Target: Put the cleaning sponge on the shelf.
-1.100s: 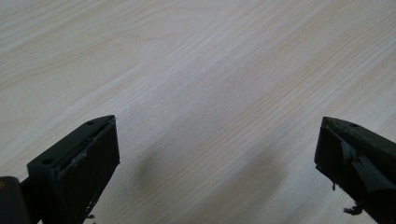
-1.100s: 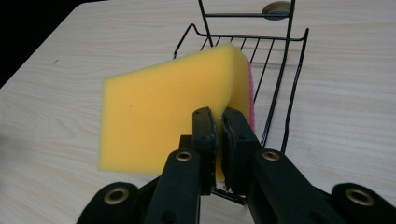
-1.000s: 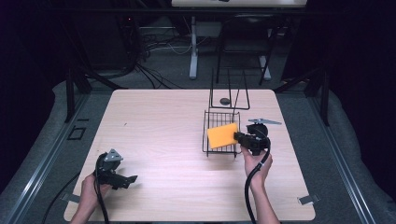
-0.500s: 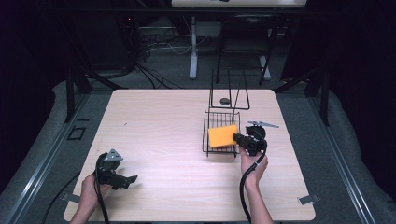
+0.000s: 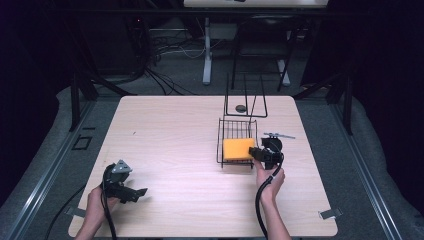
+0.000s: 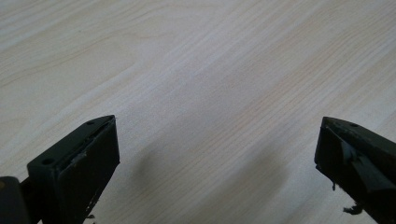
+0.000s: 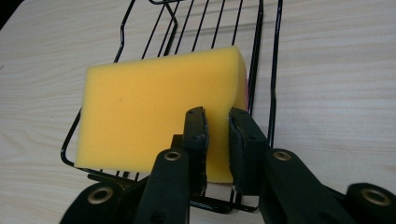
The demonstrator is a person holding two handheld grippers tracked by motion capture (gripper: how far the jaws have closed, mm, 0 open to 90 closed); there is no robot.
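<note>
Right tongs sit at the near right corner of the sponge, jaws just opening, a narrow gap between them w/ the sponge's edge showing in it; can't tell if the pads still press on it. Sponge is a thick yellow block, a pink layer just showing at its far side, lying in the black wire basket on the worktop, leaning on the basket's right rim. Left tongs are held low over the worktop's near left corner, jaws wide apart, nothing between them. Behind the basket stands a tall wire rack w/ a small dark disc at its foot. A small metal tool lies just right of the basket, by the right tongs.
</note>
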